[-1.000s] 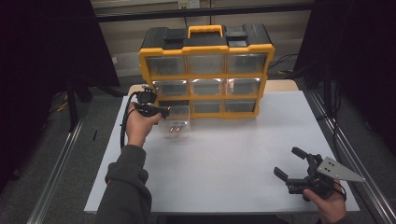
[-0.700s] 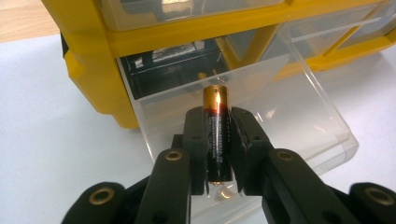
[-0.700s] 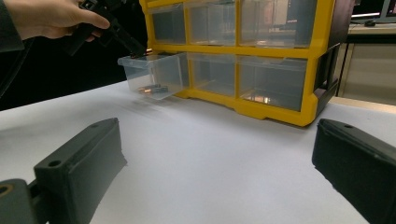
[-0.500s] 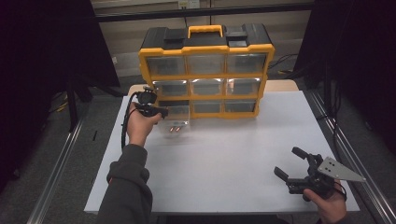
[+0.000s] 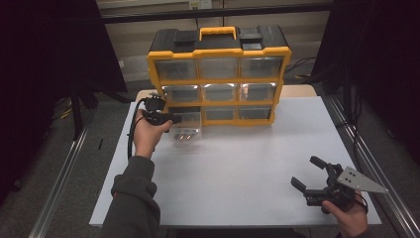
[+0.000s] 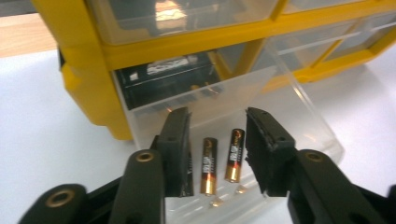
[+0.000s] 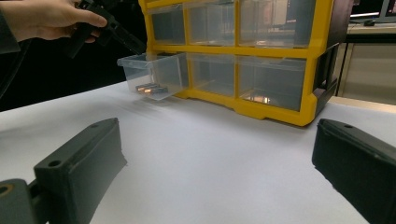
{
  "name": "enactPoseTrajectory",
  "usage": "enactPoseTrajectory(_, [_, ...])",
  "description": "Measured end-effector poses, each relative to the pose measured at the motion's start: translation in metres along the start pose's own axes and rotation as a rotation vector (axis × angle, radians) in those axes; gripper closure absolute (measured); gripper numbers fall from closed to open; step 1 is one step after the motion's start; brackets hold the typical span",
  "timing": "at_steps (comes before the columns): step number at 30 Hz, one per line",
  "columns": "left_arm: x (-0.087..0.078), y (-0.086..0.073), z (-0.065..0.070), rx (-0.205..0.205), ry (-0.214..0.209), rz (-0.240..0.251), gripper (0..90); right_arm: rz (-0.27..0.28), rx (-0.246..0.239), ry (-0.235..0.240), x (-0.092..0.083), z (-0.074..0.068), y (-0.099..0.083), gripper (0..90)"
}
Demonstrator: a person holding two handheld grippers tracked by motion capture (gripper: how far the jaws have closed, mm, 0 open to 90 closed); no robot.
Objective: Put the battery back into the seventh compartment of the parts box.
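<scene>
Batteries point(image 6: 208, 164): 2 show between the left gripper's point(image 6: 217, 154) parted, empty jaws, in 1 pulled-out drawer point(image 6: 299, 116); right gripper point(image 5: 313, 174) gapes; nothing has moved.

Pulled-out clear drawer point(image 5: 187, 130) of yellow organizer point(image 5: 218, 74), perhaps three batteries point(image 6: 232, 155) inside

Nine drawers point(image 5: 187, 126), three batteries point(image 6: 234, 155).

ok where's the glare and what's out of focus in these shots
High view: bright glare on the organizer's middle drawers, dark surroundings. Left gripper view: batteries sharp, the organizer behind soft. Right gripper view: the near jaws blurred, the pulled-out drawer clearer.
</scene>
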State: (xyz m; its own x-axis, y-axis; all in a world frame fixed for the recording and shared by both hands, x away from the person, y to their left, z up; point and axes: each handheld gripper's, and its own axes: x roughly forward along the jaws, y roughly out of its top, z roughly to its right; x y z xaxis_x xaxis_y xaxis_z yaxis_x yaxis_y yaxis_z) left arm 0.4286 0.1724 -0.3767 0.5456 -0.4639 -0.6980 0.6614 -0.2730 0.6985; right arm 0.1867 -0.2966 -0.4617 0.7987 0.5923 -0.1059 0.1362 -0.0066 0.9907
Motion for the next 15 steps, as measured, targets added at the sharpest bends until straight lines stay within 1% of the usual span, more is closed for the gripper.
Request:
enactPoseTrajectory(4, [-0.0021,-0.0021,0.0022,-0.015,-0.027,0.020,55.4,-0.003,-0.002,0.001,0.0002,-0.0003,-0.0001,1.5])
enactPoseTrajectory(5, [-0.0029,-0.0026,0.0015,-0.008,-0.033,0.017,53.6,-0.003,-0.002,0.002,0.0003,-0.0003,-0.0001,1.5])
enactPoseTrajectory(9, [-0.0036,-0.0053,0.0027,-0.019,-0.053,0.024,49.1,-0.006,-0.002,0.001,0.0003,-0.0005,0.0002,1.5])
enactPoseTrajectory(10, [-0.0041,-0.0057,0.0030,-0.020,-0.066,0.025,48.2,-0.006,-0.002,0.001,0.0006,-0.0005,0.0002,1.5])
enactPoseTrajectory(11, [-0.0043,-0.0063,0.0046,-0.022,-0.064,0.031,46.9,-0.004,-0.001,0.000,0.0011,-0.0007,0.0002,1.5])
enactPoseTrajectory(12, [-0.0056,-0.0064,0.0050,-0.005,-0.066,0.022,45.0,-0.003,-0.001,0.003,0.0018,-0.0009,0.0002,1.5])
enactPoseTrajectory(13, [-0.0066,-0.0068,0.0061,-0.004,-0.072,0.027,43.8,-0.003,-0.001,0.005,0.0022,-0.0012,0.0002,1.5])
enactPoseTrajectory(14, [-0.0068,-0.0074,0.0077,-0.009,-0.080,0.042,42.6,-0.005,-0.003,0.004,0.0020,-0.0014,0.0002,1.5])
enactPoseTrajectory(15, [-0.0086,-0.0075,0.0081,0.003,-0.091,0.040,41.0,-0.006,-0.002,0.004,0.0019,-0.0015,0.0002,1.5])
